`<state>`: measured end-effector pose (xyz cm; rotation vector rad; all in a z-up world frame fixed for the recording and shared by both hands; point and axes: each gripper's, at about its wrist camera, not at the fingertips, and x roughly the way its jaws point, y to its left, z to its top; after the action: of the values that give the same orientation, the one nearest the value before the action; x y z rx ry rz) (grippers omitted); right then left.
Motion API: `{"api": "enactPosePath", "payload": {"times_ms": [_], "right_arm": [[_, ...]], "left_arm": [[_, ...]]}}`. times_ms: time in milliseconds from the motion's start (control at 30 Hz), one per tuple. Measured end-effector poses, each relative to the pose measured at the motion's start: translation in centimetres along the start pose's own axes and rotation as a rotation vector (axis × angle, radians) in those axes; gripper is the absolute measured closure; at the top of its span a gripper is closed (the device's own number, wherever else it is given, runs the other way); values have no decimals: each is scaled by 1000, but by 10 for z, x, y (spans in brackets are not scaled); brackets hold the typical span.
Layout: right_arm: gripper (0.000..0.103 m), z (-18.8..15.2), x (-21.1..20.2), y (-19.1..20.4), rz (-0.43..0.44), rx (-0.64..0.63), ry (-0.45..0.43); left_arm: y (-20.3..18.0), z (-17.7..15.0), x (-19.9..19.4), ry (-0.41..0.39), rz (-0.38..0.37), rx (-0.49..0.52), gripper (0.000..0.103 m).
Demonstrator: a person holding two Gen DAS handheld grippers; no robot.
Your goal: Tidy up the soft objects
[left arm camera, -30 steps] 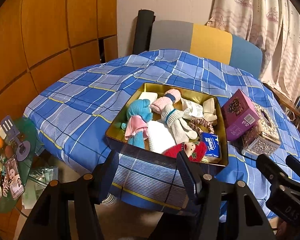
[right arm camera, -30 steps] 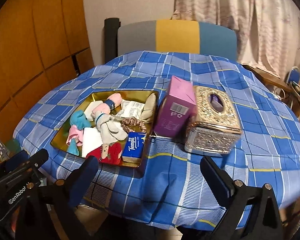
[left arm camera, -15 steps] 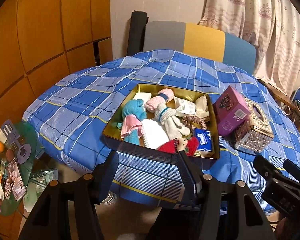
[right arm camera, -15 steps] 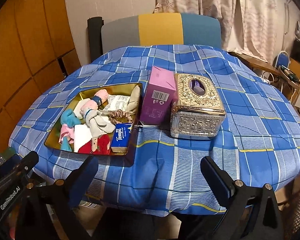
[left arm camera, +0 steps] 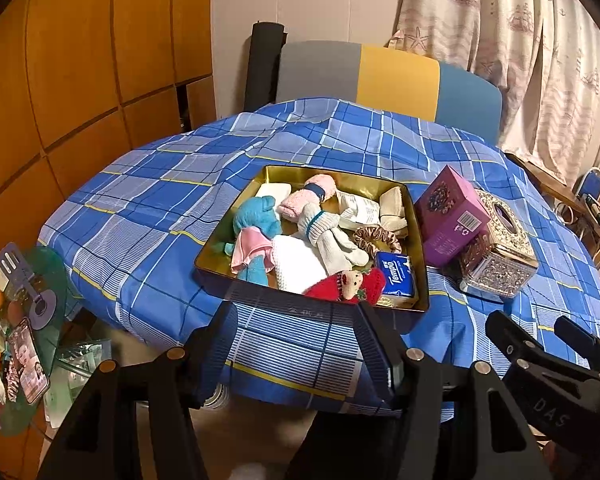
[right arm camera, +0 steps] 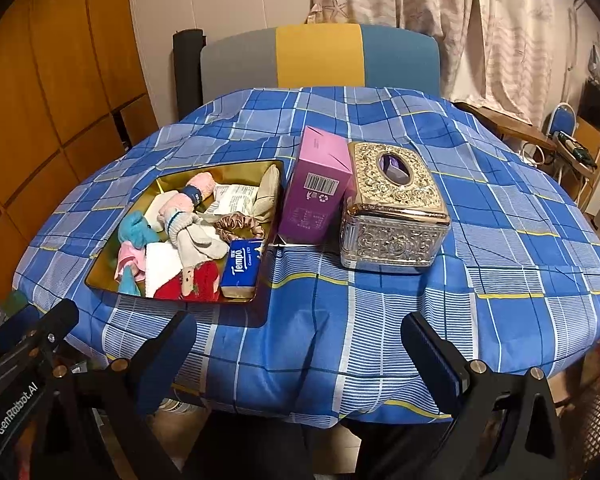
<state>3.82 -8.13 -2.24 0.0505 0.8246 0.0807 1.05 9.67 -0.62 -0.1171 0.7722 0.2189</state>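
My left hand-held gripper (left arm camera: 296, 328) hangs released and empty just short of the gold tray (left arm camera: 236, 276) of soft things on the bench, dead ahead at twelve o'clock. My right hand-held gripper (right arm camera: 300, 344), also released, has it at ten o'clock, so left is nearer

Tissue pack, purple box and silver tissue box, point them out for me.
Tissue pack (right arm camera: 242, 266), right wrist view, its blue top face.
Purple box (right arm camera: 314, 208), right wrist view, its front face.
Silver tissue box (right arm camera: 394, 236), right wrist view, its embossed front side.

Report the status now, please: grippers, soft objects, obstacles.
Left gripper and right gripper open, empty, short of the table. Soft objects piled in gold tray. Purple box beside tray; path clear.
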Motion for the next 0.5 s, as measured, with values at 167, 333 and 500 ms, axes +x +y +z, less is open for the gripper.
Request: {"api": "enactPosePath", "payload": {"times_ms": [167,333,500], "right_arm": [[0,0,0,0,-8,-7,-2],[0,0,1,0,-8,-5,0],[0,-1,1,1,-10,-12,0]], "left_arm": [[0,-1,3,9,0,4,42],[1,-1,4,10,-1,5,42],[1,-1,3,8,-7,5,42]]}}
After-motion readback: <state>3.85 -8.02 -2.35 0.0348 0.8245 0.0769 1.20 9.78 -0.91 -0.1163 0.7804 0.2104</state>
